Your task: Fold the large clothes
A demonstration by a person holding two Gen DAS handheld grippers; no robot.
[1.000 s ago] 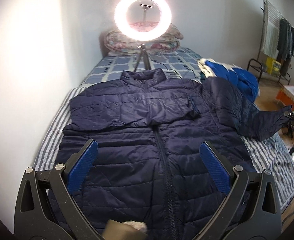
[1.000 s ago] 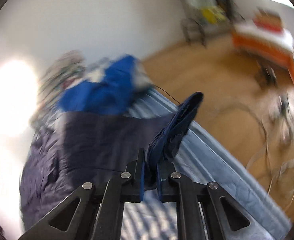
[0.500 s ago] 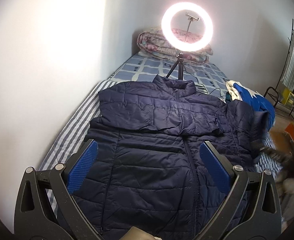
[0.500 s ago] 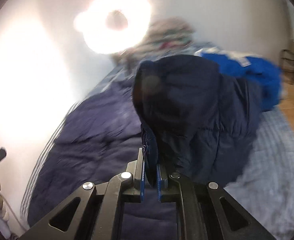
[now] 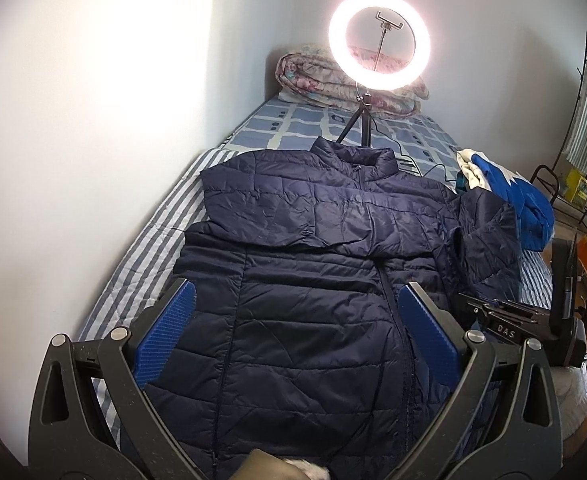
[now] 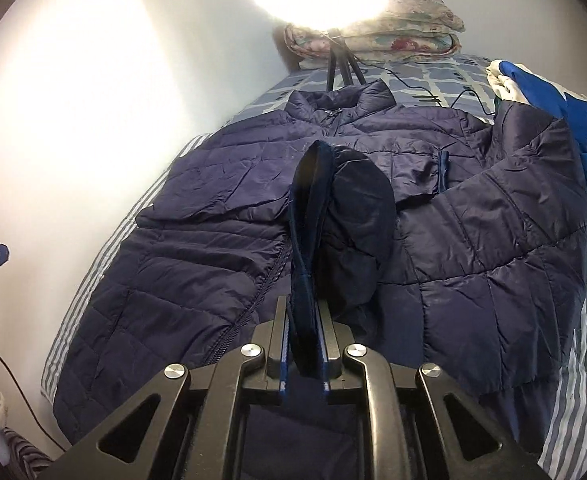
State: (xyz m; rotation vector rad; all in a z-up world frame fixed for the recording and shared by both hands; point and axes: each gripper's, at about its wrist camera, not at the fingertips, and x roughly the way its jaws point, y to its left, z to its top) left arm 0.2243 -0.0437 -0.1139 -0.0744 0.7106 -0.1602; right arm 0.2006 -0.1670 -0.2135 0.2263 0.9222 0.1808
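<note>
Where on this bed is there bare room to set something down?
Free: the checked bedding between the jacket collar and the folded quilt, left of the ring light tripod; also the striped strip along the wall. Crowded: the right edge, with the blue garment.

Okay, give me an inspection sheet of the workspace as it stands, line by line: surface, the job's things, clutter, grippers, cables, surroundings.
Surface: bed with a striped sheet, against a white wall.
Job's things: navy puffer jacket lies front up, zipped, one sleeve folded across the chest; the other sleeve's cuff is lifted over the body.
Clutter: blue garment heaped at the bed's edge; folded floral quilt at the head.
Grippers: left gripper open above the hem, holding nothing; right gripper shut on the cuff.
Cables: black cable runs across the checked blanket behind the collar.
Surroundings: lit ring light on a tripod on the bed; clothes rack by the far wall.
</note>
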